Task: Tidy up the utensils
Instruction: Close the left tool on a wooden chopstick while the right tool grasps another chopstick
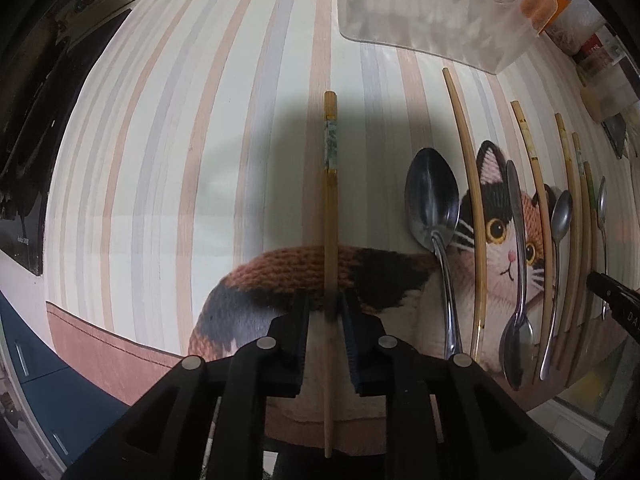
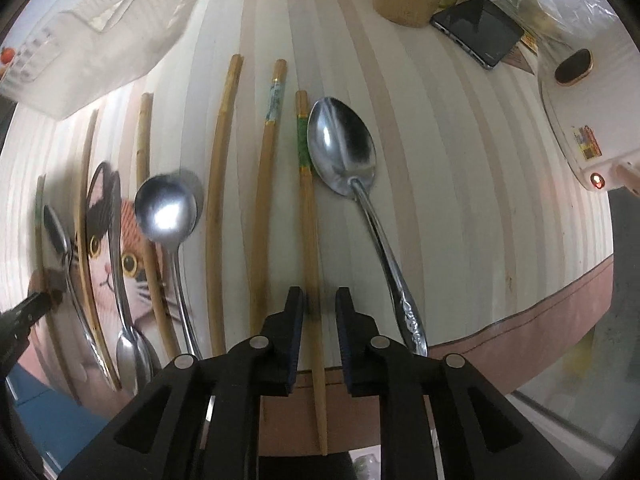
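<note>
In the left wrist view a bamboo chopstick with a pale patterned band [image 1: 330, 208] lies alone on the striped tablecloth. It runs between the jaws of my left gripper [image 1: 325, 300], which stand open with a slim gap on each side. To the right lie a large steel spoon [image 1: 432, 196] and a row of more chopsticks and spoons. In the right wrist view a green-banded chopstick [image 2: 307, 208] runs between the jaws of my right gripper [image 2: 319, 300]. That gripper is open too, its pads clear of the stick. A big spoon [image 2: 344, 152] lies just right of it.
A clear plastic organizer [image 1: 420, 20] stands at the back, also seen at the upper left in the right wrist view [image 2: 92, 40]. A phone [image 2: 478, 30] and a white appliance [image 2: 576, 120] sit at the right. The table's front edge runs under both grippers.
</note>
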The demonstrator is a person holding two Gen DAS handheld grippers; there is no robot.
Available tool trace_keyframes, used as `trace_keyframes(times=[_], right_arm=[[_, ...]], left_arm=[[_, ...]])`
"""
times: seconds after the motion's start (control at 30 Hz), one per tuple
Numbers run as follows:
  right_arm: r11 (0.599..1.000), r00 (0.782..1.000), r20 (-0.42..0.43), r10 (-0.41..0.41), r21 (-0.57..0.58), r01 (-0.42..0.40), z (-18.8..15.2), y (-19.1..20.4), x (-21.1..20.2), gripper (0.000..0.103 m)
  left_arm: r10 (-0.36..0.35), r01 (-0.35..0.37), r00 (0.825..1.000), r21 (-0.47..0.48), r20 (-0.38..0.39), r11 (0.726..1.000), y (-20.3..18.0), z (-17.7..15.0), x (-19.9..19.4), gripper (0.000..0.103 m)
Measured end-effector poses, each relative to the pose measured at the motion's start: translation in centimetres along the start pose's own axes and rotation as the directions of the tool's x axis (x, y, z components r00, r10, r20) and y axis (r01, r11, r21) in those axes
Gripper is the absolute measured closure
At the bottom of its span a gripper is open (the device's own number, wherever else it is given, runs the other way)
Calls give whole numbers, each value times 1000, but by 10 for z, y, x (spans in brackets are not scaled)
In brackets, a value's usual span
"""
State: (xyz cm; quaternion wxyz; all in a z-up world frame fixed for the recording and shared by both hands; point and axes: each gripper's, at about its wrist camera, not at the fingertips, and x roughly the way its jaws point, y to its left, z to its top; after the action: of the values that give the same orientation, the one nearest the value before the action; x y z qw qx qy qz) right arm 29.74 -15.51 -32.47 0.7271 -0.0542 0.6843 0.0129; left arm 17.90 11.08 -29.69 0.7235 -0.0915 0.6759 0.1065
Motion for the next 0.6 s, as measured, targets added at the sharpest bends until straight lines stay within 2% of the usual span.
trace_keyframes(times=[0.1, 0.13, 0.2, 0.23, 0.27, 0.33, 0.4, 0.6], right_arm=[[1000, 1000, 14, -2, 5, 1, 14, 1, 2, 85], [1000, 1000, 20, -4, 2, 4, 8, -1, 0, 85], [1000, 1000, 27, 2, -3, -2, 0, -3, -2, 91], [1000, 1000, 29, 1, -9, 0, 0, -1, -2, 93], [1000, 999, 31, -7, -14, 7, 3, 3, -2, 96], [1000, 999, 32, -18, -15, 18, 1, 11, 0, 96], [1000, 1000, 22, 12, -3, -12, -3, 15, -2, 96], [998, 997, 51, 59, -9, -59, -17, 30, -20, 96]], left_arm=[[2, -2, 1000, 4, 6, 1000, 7, 10, -1, 87], [0, 0, 1000, 9, 8, 1000, 7, 13, -1, 89], [1, -1, 1000, 19, 17, 1000, -3, 14, 7, 91], [0, 0, 1000, 21, 20, 1000, -3, 14, 6, 98], [5, -5, 1000, 23, 22, 1000, -4, 15, 5, 98], [21, -21, 999, 24, 26, 999, -13, 6, 8, 99], [31, -31, 999, 18, 31, 999, -14, -2, 8, 99], [69, -68, 996, -21, 65, 997, 4, -19, -12, 99]])
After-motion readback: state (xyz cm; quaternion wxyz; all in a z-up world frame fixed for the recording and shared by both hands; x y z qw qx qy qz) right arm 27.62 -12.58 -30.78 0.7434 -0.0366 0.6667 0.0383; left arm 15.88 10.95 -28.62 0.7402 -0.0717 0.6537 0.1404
